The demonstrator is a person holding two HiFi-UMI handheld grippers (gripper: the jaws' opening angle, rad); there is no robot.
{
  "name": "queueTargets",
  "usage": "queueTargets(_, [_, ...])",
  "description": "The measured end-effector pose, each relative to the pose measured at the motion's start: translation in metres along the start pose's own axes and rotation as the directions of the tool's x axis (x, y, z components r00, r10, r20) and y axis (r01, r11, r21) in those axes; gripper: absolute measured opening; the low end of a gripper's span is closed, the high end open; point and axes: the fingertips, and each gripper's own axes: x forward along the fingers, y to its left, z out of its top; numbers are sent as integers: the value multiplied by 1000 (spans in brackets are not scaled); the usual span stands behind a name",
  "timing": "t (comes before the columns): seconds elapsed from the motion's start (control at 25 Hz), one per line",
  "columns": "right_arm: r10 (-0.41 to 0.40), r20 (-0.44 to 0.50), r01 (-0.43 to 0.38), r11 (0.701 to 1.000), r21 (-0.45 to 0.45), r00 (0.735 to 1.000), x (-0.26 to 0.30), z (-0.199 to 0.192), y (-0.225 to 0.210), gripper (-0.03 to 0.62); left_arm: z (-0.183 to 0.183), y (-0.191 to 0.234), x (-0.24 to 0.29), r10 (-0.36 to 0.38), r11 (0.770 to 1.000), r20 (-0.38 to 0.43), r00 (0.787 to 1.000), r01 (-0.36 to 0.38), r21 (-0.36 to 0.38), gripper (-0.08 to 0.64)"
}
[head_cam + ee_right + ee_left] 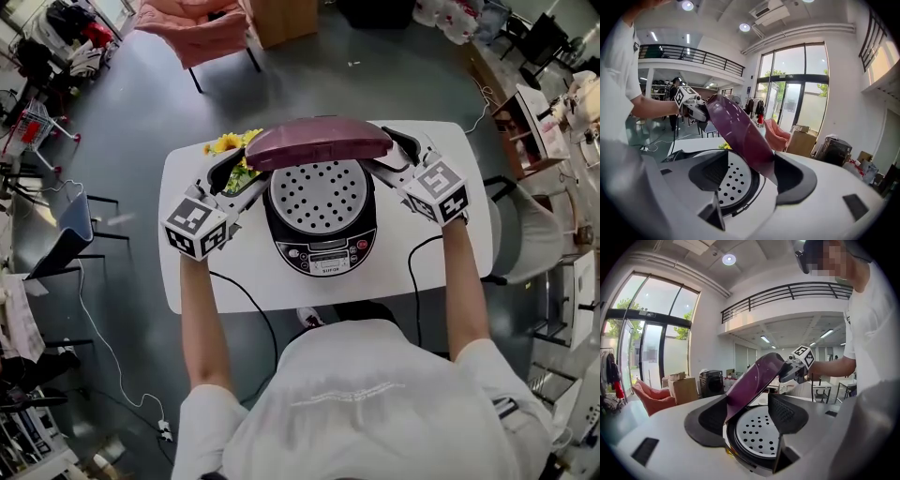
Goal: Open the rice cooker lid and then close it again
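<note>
A black rice cooker [323,248] stands mid-table with its maroon lid [319,141] raised part way and tilted, so the perforated inner plate [319,195] shows. My left gripper [239,173] reaches the lid's left end and my right gripper [392,157] its right end. In the left gripper view the lid's edge [750,385] runs between the spread jaws of the left gripper [747,416], close to one jaw and clear of the other. The right gripper view shows the same: the lid [740,133] crosses the wide gap of the right gripper [750,178]. Both are open.
The white table [450,234] carries yellow flowers [230,142] behind the cooker on the left. A black power cord [239,291] hangs off the table's front edge. A pink seat [192,28] stands beyond the table, a grey chair [534,234] at its right.
</note>
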Motion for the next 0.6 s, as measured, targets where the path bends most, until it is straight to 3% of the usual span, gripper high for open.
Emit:
queueTargets(0.24, [5, -35, -8, 997, -74, 999, -17, -10, 20, 314, -12, -18, -6, -12, 999, -58, 998, 15, 52, 311])
queueTargets(0.6, [51, -108, -58, 996, -63, 993, -30, -31, 58, 358, -36, -47, -16, -77, 997, -102, 992, 78, 9, 353])
